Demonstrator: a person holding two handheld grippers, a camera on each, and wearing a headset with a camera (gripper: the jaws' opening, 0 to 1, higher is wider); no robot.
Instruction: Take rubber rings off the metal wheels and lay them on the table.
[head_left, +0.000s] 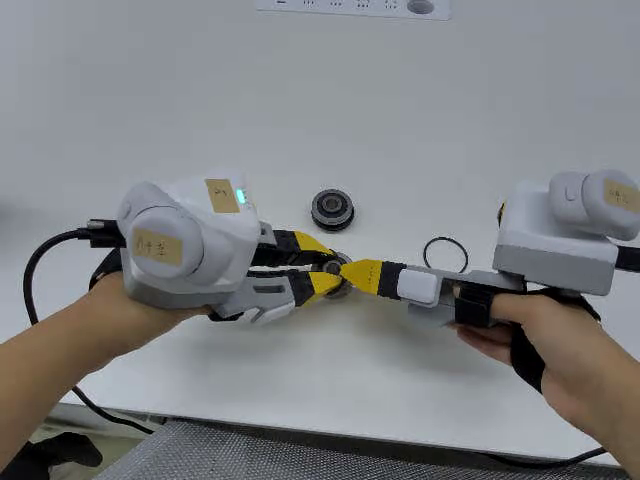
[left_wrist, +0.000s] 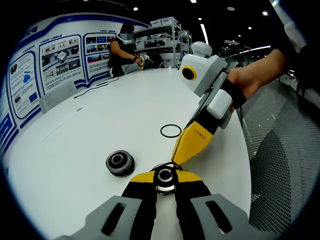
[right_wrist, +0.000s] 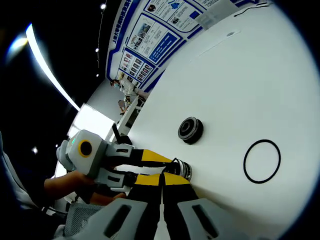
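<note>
A: Rubber ring (left_wrist: 170, 164) first: where is it?

B: On the held wheel (left_wrist: 165, 179), between the two grippers. In the left gripper view a thin black arc stands off the wheel's upper rim, right at the tip of the right gripper (head_left: 358, 275).

A: And the grippers themselves?

B: The left gripper (head_left: 330, 270) has its yellow jaws clamped on the held wheel, one jaw on each side. The right gripper's jaws are pressed together to a point. The arc is very fine, but they look to be pinching the rubber ring where it lifts from the rim. In the head view the two grippers meet nose to nose over the table (head_left: 350, 380), with the left hand (head_left: 120, 310) and the right hand (head_left: 540, 335) behind them.

A: What lies on the table?

B: A second wheel (head_left: 332, 208) lies flat on the white top, just beyond the grippers' tips. It is dark around the rim and bright at the hub. A loose ring (head_left: 424, 254) also lies flat, apart from the second wheel and on the right gripper's side.

A: Anything further off?

B: A black cable (head_left: 40, 260) runs from the left gripper past the near edge. In the left gripper view a person (left_wrist: 122, 50) stands at the table's far end, beside wall posters and shelving.
</note>
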